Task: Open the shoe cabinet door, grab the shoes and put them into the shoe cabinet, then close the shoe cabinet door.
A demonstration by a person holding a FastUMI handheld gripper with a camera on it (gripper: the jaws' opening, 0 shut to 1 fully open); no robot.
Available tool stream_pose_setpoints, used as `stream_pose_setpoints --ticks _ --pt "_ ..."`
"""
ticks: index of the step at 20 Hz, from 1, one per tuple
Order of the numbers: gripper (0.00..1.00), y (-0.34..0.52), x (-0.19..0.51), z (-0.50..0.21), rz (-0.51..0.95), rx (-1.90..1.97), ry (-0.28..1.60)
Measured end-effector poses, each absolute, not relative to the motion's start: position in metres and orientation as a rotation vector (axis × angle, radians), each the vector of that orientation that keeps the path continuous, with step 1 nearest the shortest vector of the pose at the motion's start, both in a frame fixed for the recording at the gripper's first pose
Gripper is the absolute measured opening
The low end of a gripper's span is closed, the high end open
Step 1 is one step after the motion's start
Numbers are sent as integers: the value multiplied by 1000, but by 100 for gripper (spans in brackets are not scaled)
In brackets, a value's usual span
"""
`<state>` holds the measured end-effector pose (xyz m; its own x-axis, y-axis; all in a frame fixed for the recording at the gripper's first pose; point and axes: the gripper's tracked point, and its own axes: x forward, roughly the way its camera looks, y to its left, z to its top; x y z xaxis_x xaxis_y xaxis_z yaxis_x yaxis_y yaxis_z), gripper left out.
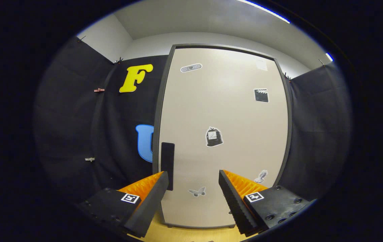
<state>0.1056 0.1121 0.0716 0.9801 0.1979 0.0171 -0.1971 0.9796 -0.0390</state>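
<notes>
Straight ahead of your gripper [194,181] stands the shoe cabinet [223,134], upright on the pale wooden floor [184,233] with black booth cloth [77,117] to either side. Its door [225,111] sits flush in the dark frame — shut, as far as you can see — so by my reading nothing of the task is done yet. You have the whole run left: pull the door open, fetch the shoes, set them inside, push the door closed.

Your jaws are spread wide and grip nothing; bare door panel shows in the gap between the fingers. The dark upright handle [167,161] sits by the door's left edge, just above the tip of your left finger [156,188] and apparently beyond it — whether they touch you cannot tell from here. That handle is your likely first target.

Count what you have:
- one cabinet, one door, one handle
- six stickers [214,137] scattered on the door — two near the top, one at upper right, one mid-panel, two low down
- two square markers [130,198], one on each finger block
</notes>
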Motion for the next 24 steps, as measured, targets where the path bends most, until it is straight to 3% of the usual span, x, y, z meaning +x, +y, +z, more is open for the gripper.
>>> stream_pose_setpoints --ticks 5,13,17,19,20,24 --pt "97 155 147 52 237 -18 36" --pt "97 169 188 34 153 -61 77" --pt "81 174 189 35 141 -71 69" --pt "53 173 189 33 140 -40 88" --pt "44 173 189 33 137 -14 96" --pt "34 171 193 31 135 55 120"
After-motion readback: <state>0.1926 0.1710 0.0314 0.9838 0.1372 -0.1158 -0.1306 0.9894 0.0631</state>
